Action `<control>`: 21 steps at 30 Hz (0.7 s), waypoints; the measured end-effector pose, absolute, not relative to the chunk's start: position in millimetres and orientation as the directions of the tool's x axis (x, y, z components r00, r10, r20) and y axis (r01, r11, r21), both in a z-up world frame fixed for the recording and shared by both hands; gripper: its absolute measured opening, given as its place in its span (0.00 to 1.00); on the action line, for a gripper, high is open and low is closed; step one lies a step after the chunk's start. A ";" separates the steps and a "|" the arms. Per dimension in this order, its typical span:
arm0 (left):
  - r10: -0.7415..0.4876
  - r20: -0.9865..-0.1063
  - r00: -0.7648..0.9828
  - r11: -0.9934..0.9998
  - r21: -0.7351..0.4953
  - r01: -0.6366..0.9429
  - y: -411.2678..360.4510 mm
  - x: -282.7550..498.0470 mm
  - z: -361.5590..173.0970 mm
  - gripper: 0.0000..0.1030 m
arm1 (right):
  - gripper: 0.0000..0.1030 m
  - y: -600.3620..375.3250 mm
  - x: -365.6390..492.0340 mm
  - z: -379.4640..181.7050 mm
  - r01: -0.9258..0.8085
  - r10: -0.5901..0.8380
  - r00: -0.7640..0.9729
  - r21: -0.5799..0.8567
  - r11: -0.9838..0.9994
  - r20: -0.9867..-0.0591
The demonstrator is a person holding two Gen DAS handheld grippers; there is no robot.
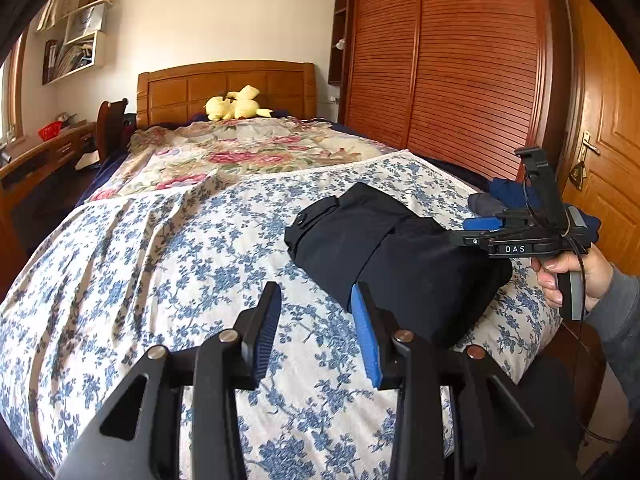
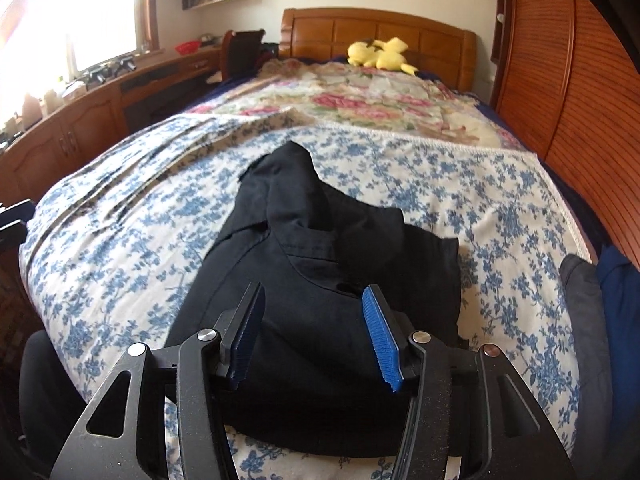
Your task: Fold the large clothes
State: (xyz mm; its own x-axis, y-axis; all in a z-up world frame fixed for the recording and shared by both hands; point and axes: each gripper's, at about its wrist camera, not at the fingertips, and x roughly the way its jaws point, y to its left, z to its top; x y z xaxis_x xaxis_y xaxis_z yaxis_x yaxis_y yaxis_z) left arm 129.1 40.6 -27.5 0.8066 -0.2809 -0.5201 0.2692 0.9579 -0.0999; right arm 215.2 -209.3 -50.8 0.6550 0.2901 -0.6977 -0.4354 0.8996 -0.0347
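Folded black garment [image 1: 394, 258] lying on blue-flowered bedspread [image 1: 160, 264], toward the near right side of the bed; in the left wrist view sits at about 3 o'clock from picture centre, in the right wrist view [image 2: 320, 280] fills the middle and runs down to 6 o'clock. Collar or flap raised at the far end, pointing to 12 o'clock in the right wrist view.

Left claw [image 1: 318, 336] held above the bedspread just beside the garment's near left edge, jaws partly apart, nothing between them; right finger's blue pad [image 1: 366, 340] close against the dark cloth, contact impossible to tell. Right claw [image 2: 316, 336] poised over the garment's near half, jaws fairly wide, blue pads [image 2: 380, 340] clear of the fabric, gripping nothing. Same right claw seen from the side in the left wrist view [image 1: 478, 228] at 3 o'clock, gripped by a hand [image 1: 568, 276] in a grey sleeve [image 1: 616, 312].

Farther up the bed at 12 o'clock, pink-rose quilt [image 1: 240, 152], yellow plush toy [image 1: 236, 106] against the wooden headboard [image 1: 224, 88]. Louvred wooden wardrobe doors [image 1: 460, 60] at 1 o'clock. Grey and dark blue clothes [image 2: 600, 304] heaped at the bed's right edge, 3 o'clock in the right wrist view. Wooden tabletop [image 2: 132, 76] under a bright window [image 2: 80, 12] at 10 o'clock.
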 end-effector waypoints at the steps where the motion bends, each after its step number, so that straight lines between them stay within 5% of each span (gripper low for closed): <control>1: -0.279 -0.520 0.807 0.959 -0.103 0.265 43.1 128.1 -28.6 0.34 | 0.50 -210.3 216.3 -52.7 -0.434 0.289 0.649 -0.031 0.901 -0.703; 8: -0.274 -0.528 0.804 0.961 -0.120 0.249 54.2 124.5 -36.4 0.35 | 0.48 -211.9 218.3 -67.7 -0.461 0.311 0.587 0.007 0.888 -0.747; 10: -0.275 -0.531 0.801 0.961 -0.124 0.248 55.0 125.3 -38.6 0.36 | 0.04 -209.5 215.0 -70.3 -0.495 0.334 0.564 0.015 0.869 -0.755; 11: -0.277 -0.534 0.799 0.960 -0.126 0.248 54.9 125.1 -40.4 0.37 | 0.00 -207.7 213.9 -70.3 -0.505 0.335 0.559 0.010 0.863 -0.758; 21: -0.294 -0.551 0.781 0.954 -0.122 0.272 37.6 130.6 -48.9 0.38 | 0.00 -235.3 173.3 7.9 -0.539 0.385 0.716 -0.111 0.835 -0.583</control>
